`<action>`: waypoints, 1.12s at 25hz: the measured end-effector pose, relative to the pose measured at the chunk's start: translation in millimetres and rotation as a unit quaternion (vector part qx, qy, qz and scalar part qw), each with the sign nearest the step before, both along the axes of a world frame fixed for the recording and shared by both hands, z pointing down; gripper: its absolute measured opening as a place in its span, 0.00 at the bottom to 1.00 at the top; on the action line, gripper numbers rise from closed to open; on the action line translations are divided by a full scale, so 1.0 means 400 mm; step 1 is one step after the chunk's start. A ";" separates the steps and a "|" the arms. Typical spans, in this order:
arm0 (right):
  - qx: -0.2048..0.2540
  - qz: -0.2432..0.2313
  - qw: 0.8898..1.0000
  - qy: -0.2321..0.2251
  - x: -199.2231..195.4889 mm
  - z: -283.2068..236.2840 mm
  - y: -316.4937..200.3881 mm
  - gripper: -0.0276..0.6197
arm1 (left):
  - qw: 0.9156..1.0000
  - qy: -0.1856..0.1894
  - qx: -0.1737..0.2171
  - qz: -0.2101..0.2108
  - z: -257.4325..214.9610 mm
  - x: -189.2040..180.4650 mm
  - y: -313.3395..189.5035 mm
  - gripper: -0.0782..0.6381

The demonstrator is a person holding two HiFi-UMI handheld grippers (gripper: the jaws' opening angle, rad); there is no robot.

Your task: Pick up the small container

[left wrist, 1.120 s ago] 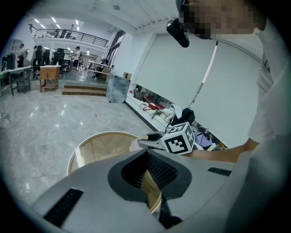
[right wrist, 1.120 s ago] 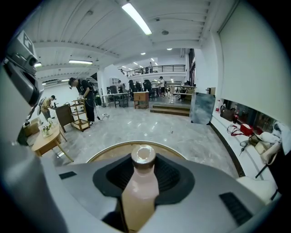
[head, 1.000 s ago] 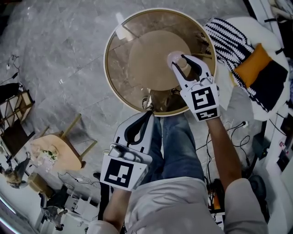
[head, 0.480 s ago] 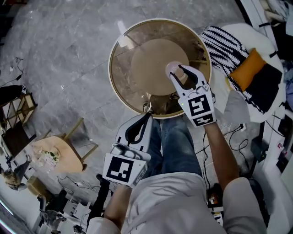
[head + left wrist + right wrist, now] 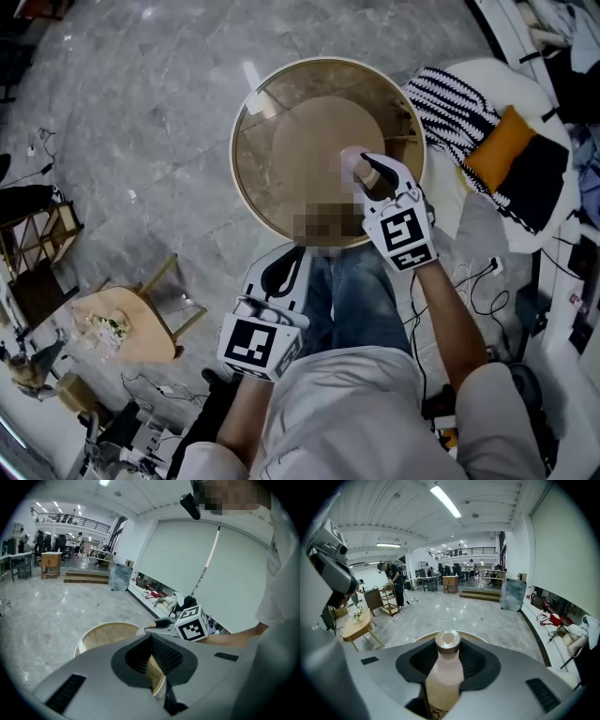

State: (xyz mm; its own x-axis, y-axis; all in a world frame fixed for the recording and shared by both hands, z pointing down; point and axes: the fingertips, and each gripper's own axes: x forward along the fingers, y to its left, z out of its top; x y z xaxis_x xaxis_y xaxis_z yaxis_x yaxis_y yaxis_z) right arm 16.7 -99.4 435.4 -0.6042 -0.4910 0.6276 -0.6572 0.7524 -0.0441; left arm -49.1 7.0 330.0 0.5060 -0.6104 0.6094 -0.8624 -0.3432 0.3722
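R gripper (image 5: 369, 172): claw pinching the small container (image 5: 444, 667), one pad against each side of the body. Container is a pale pink bottle w/ a light cap, upright, neck and cap clear above the jaws. In head view it sits over the right part of the round glass table (image 5: 233, 155), inside the gold rim. Whether its base rests on the glass or is off it: cannot tell.

L gripper (image 5: 152, 641): claw pressed together, tips meeting, nothing between the ribbed pads. It hangs low by the person's jeans (image 5: 364, 300), near the table's closest edge and well apart from the container.

Surroundings: grey marble floor; striped and orange cushions (image 5: 502, 150) on a white seat to the right of the table; small wooden side table (image 5: 127, 323) at lower left
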 end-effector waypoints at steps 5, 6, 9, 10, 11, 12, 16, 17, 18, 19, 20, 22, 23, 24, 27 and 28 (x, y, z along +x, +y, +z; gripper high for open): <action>-0.009 -0.004 1.000 -0.009 -0.005 -0.034 0.031 0.27 | 1.000 -0.008 0.007 0.007 -0.025 0.004 0.014 0.12; -0.009 -0.005 1.000 -0.009 -0.005 -0.038 0.035 0.27 | 1.000 -0.009 0.009 0.008 -0.029 0.004 0.015 0.12; -0.010 -0.009 1.000 -0.008 -0.012 -0.047 0.051 0.27 | 1.000 -0.010 0.011 0.006 -0.036 -0.003 0.020 0.12; -0.011 -0.010 1.000 -0.008 -0.013 -0.051 0.057 0.27 | 1.000 -0.010 0.011 0.006 -0.039 -0.005 0.023 0.12; -0.011 -0.011 1.000 -0.007 -0.014 -0.056 0.063 0.27 | 1.000 -0.010 0.013 0.007 -0.045 -0.005 0.025 0.12; -0.011 -0.013 1.000 -0.006 -0.014 -0.062 0.069 0.27 | 1.000 -0.010 0.014 0.007 -0.051 -0.006 0.028 0.12; -0.011 -0.019 1.000 -0.006 -0.011 -0.100 0.094 0.27 | 1.000 -0.008 0.020 0.009 -0.078 -0.003 0.040 0.12; -0.010 -0.020 1.000 -0.006 -0.010 -0.111 0.100 0.27 | 1.000 -0.007 0.021 0.010 -0.084 0.000 0.042 0.12; -0.008 -0.021 1.000 -0.007 -0.009 -0.122 0.104 0.27 | 1.000 -0.006 0.023 0.011 -0.089 0.003 0.044 0.12; -0.007 -0.022 1.000 -0.008 -0.008 -0.132 0.108 0.27 | 1.000 -0.005 0.024 0.012 -0.094 0.006 0.046 0.12; -0.007 -0.023 1.000 -0.009 -0.008 -0.142 0.112 0.27 | 1.000 -0.004 0.025 0.013 -0.099 0.008 0.049 0.12; -0.006 -0.025 1.000 -0.010 -0.010 -0.161 0.119 0.27 | 1.000 -0.002 0.027 0.017 -0.110 0.009 0.054 0.12; -0.006 -0.025 1.000 -0.010 -0.010 -0.171 0.123 0.27 | 0.999 -0.001 0.027 0.018 -0.115 0.010 0.058 0.12; -0.006 -0.026 1.000 -0.010 -0.010 -0.179 0.127 0.27 | 0.999 0.000 0.028 0.019 -0.121 0.012 0.061 0.12; -0.009 -0.027 1.000 -0.010 -0.010 -0.200 0.137 0.27 | 0.999 -0.001 0.033 0.024 -0.136 0.014 0.068 0.12; -0.010 -0.027 1.000 -0.010 -0.012 -0.207 0.140 0.27 | 0.999 -0.001 0.036 0.025 -0.143 0.013 0.070 0.12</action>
State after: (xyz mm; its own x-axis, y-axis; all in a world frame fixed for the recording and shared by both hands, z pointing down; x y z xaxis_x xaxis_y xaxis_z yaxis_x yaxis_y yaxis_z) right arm 11.9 -43.5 352.5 -0.6422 -0.4454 0.6239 -0.6145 0.7856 -0.0717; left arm -43.9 35.0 272.9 0.5361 -0.6262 0.5662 -0.8440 -0.4124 0.3430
